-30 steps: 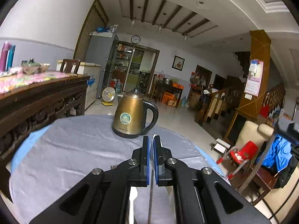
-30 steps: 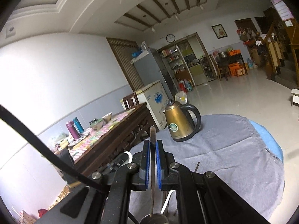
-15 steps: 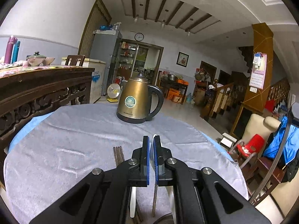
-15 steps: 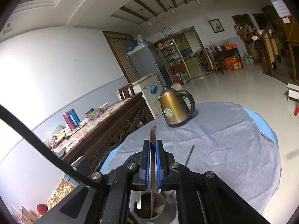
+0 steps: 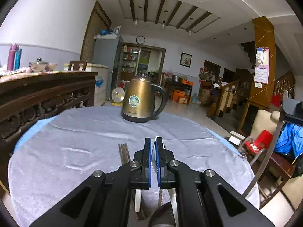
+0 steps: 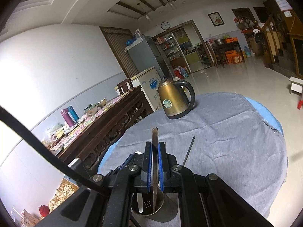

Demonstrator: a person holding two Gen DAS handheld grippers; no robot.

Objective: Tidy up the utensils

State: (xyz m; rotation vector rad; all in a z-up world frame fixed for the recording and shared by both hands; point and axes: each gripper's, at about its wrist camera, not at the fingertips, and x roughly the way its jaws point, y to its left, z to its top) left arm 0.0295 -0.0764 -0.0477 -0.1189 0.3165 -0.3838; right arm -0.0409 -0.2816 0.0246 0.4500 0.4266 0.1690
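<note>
Right wrist view: right gripper (image 6: 155, 163) clamped on a flat metal utensil (image 6: 155, 138), held upright, its lower end inside the holder (image 6: 147, 205) directly below; a white utensil (image 6: 139, 202) stands in the same holder. One dark chopstick (image 6: 188, 150) lies on the grey cloth (image 6: 236, 141), kettle (image 6: 173, 101) beyond. Left wrist view: left gripper (image 5: 153, 158) clenched on a thin white utensil (image 5: 156, 141), edge-on between the pads. Only this view shows the chopsticks (image 5: 124, 152) as a pair, just left of the jaws; holder rim (image 5: 162, 207) barely visible below. Only the right view shows the holder's contents.
</note>
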